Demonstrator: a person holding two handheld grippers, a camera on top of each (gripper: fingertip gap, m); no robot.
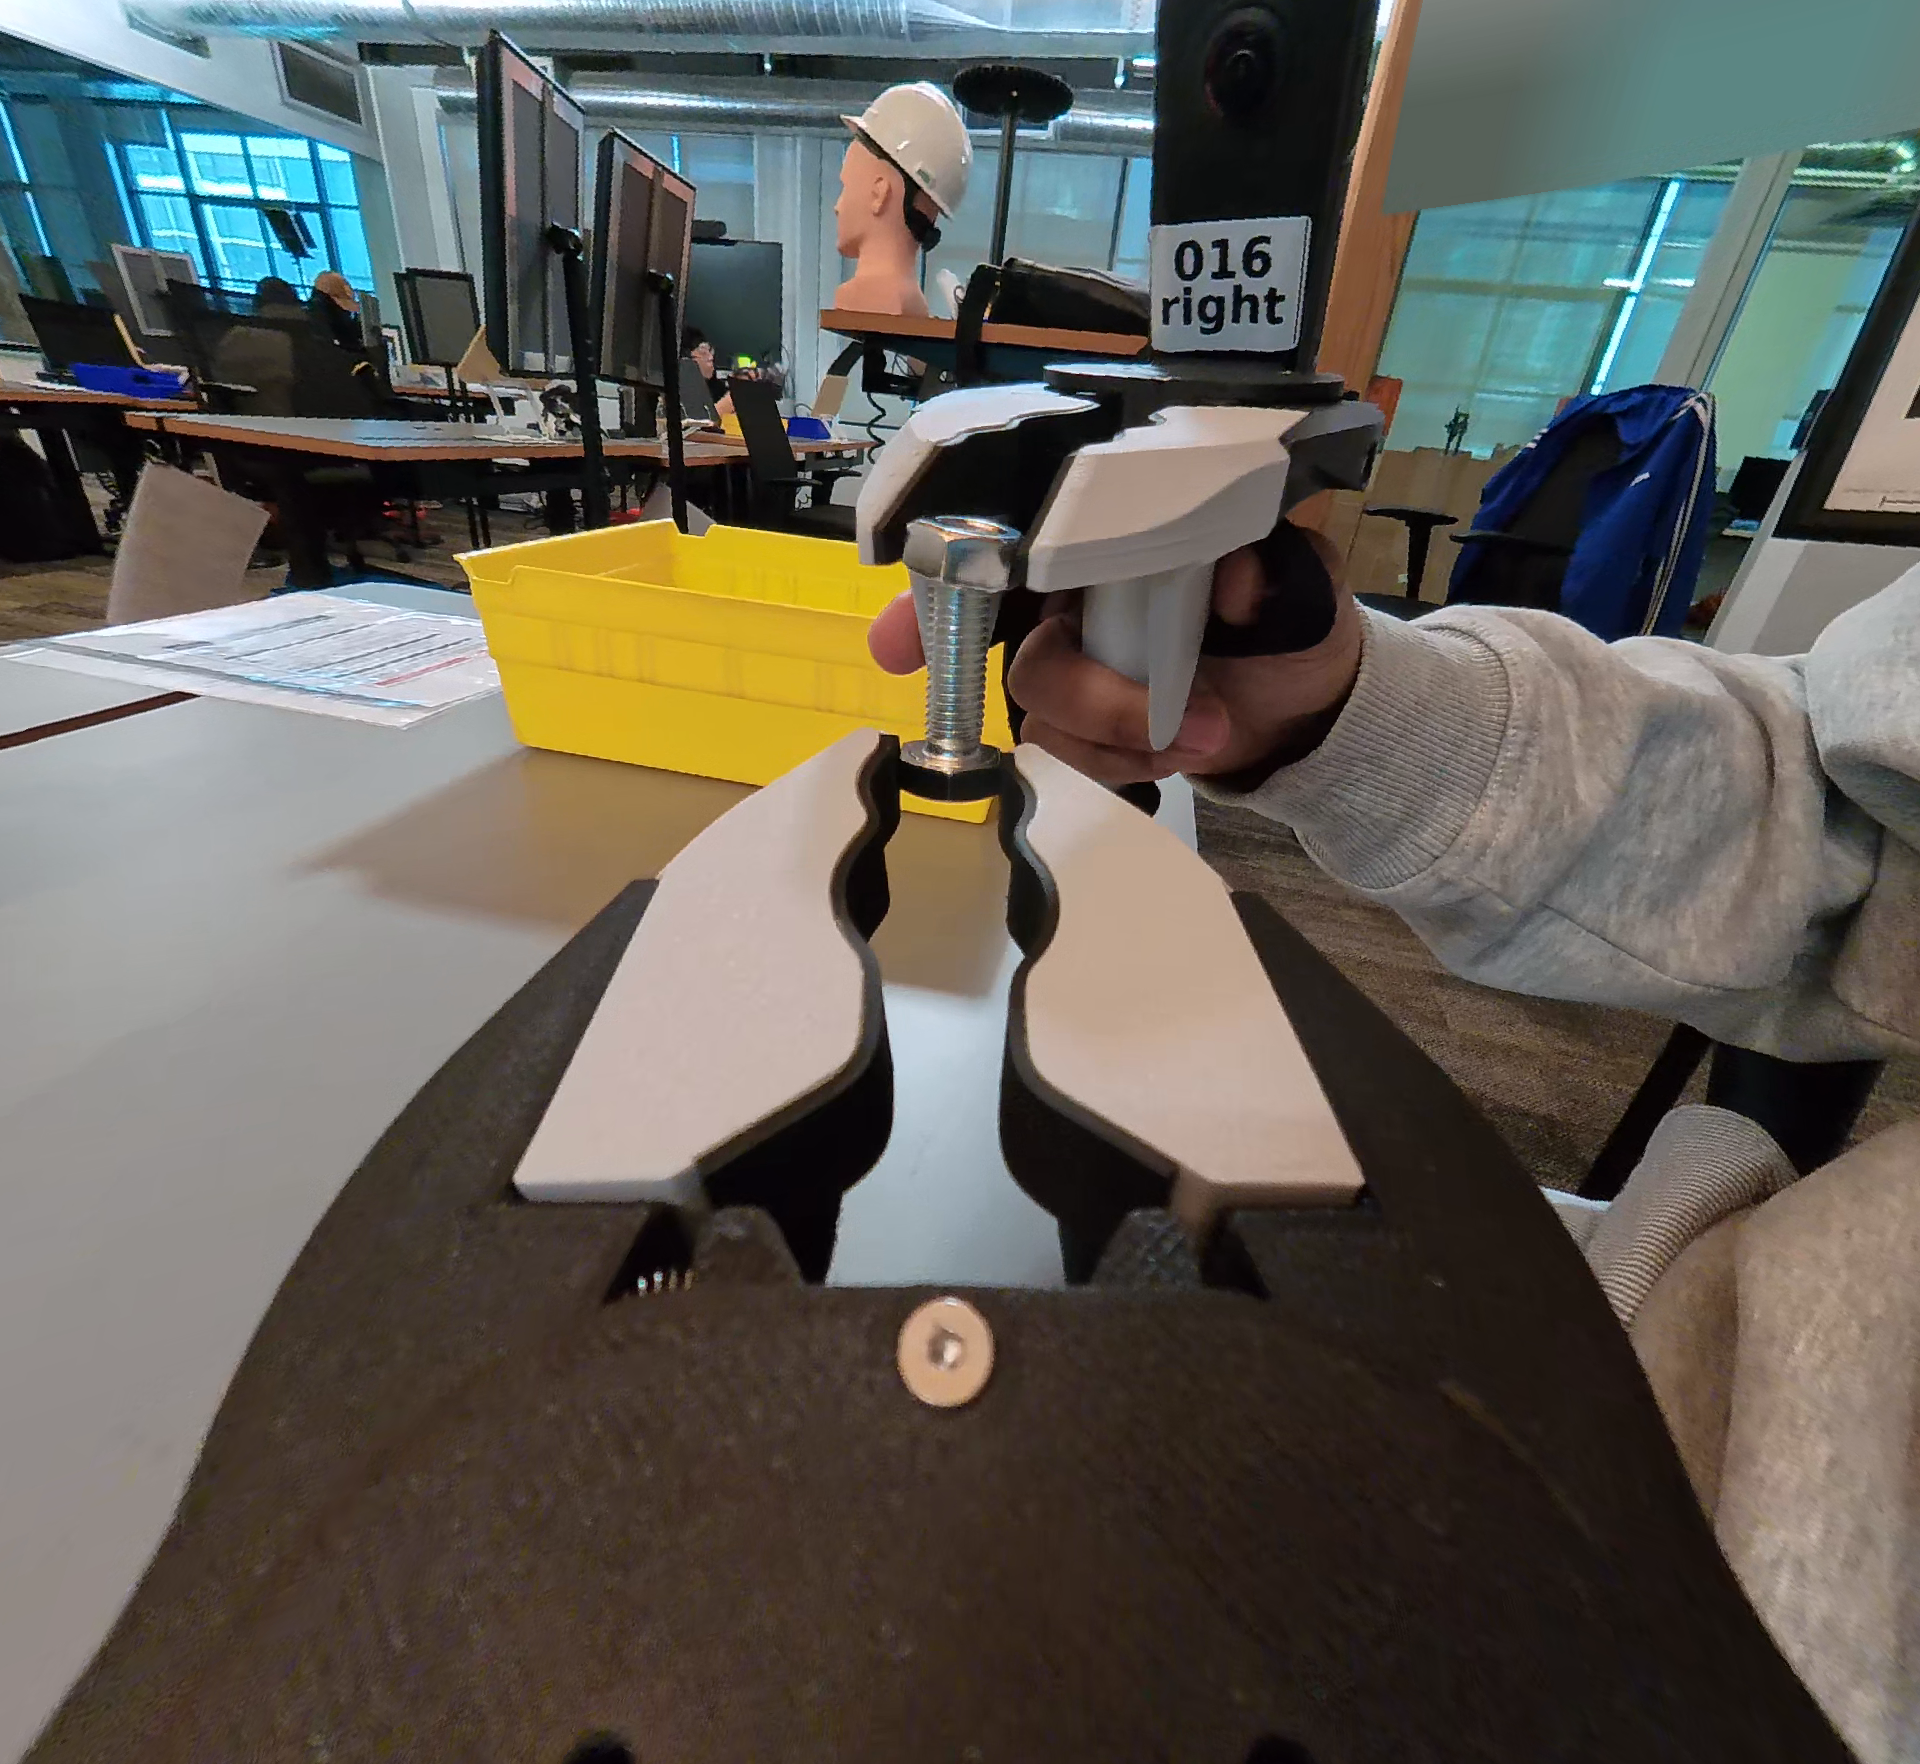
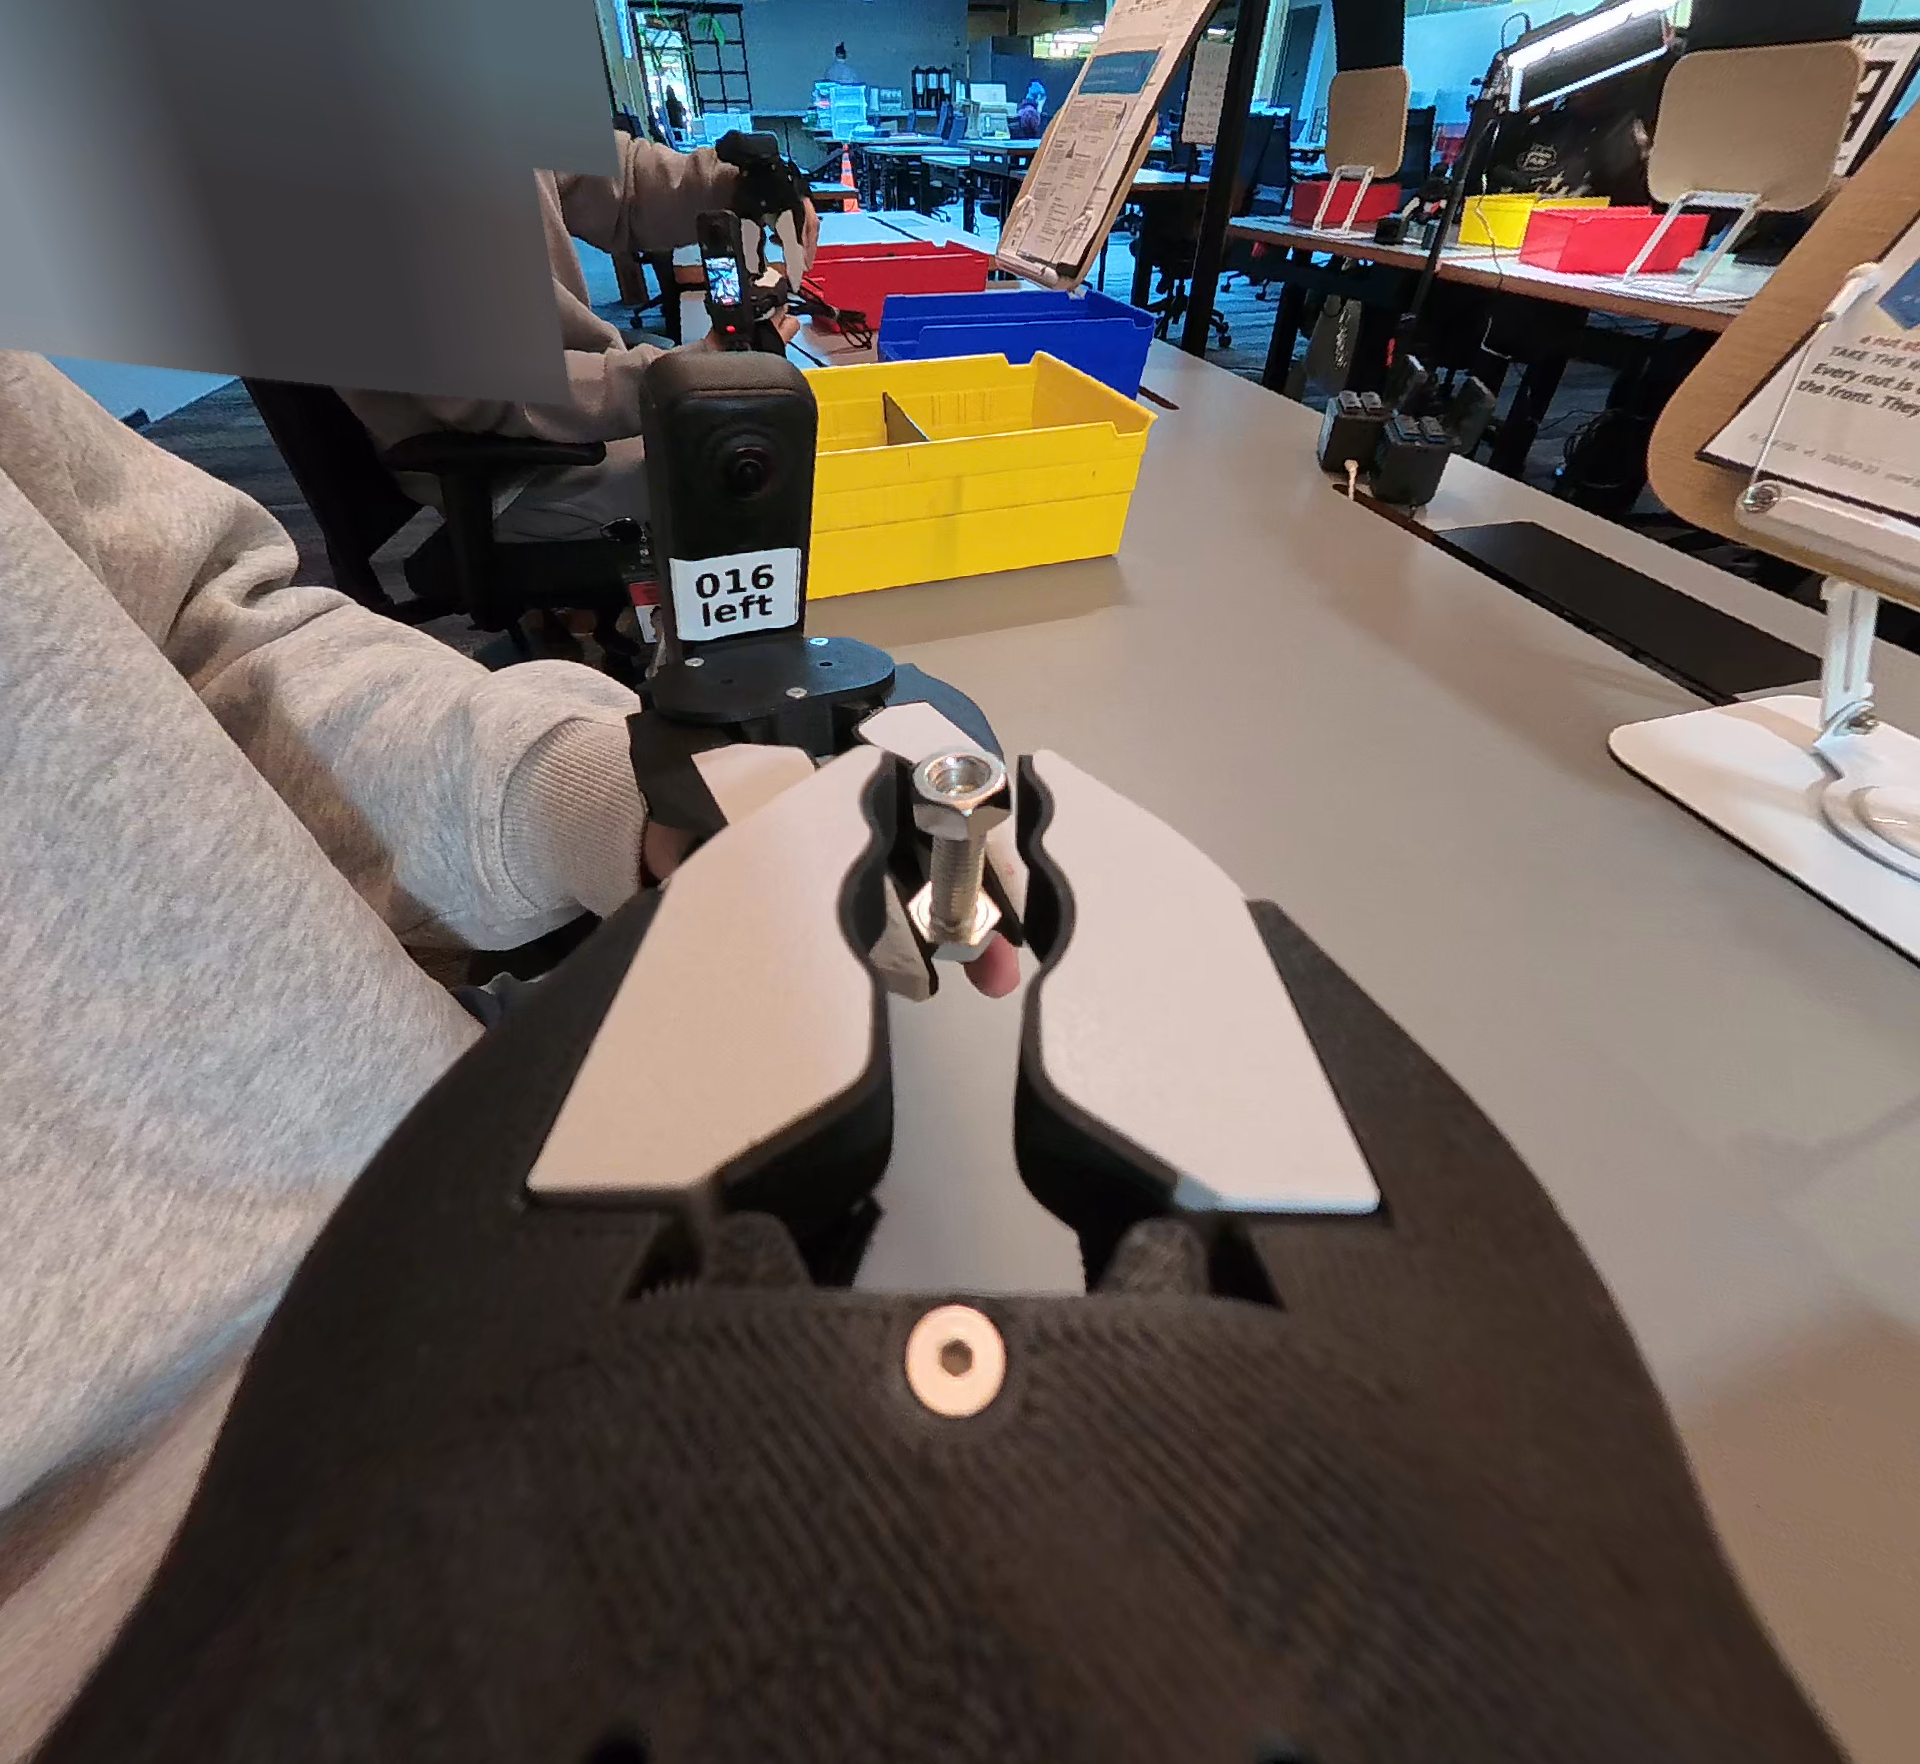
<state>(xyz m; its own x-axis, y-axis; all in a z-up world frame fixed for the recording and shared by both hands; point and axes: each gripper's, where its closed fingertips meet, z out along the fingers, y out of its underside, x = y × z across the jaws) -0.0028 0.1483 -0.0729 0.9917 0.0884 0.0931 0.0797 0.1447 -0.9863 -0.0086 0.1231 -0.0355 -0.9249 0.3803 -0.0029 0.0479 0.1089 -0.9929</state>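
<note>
A silver hex bolt (image 1: 958, 665) stands upright between the two grippers above the grey table (image 1: 260, 935). My right gripper (image 1: 961, 542) is shut on the bolt's head, held by a hand in a grey sleeve. My left gripper (image 1: 948, 771) is shut on a silver nut (image 1: 948, 758) at the bolt's lower end. In the right wrist view my right gripper (image 2: 958, 800) clamps the bolt head, with the bolt (image 2: 951, 867) running down to the nut (image 2: 953, 925). The left gripper (image 2: 951, 940) sits below it, and a fingertip shows under the nut.
A yellow divided bin (image 2: 966, 488) stands on the table beyond the grippers and also shows in the left wrist view (image 1: 665, 644). A blue bin (image 2: 1018, 322) sits behind it. A sign on a white stand (image 2: 1818, 509) is at right. Papers (image 1: 291, 654) lie at far left. The tips of both grippers are at nearly the same place.
</note>
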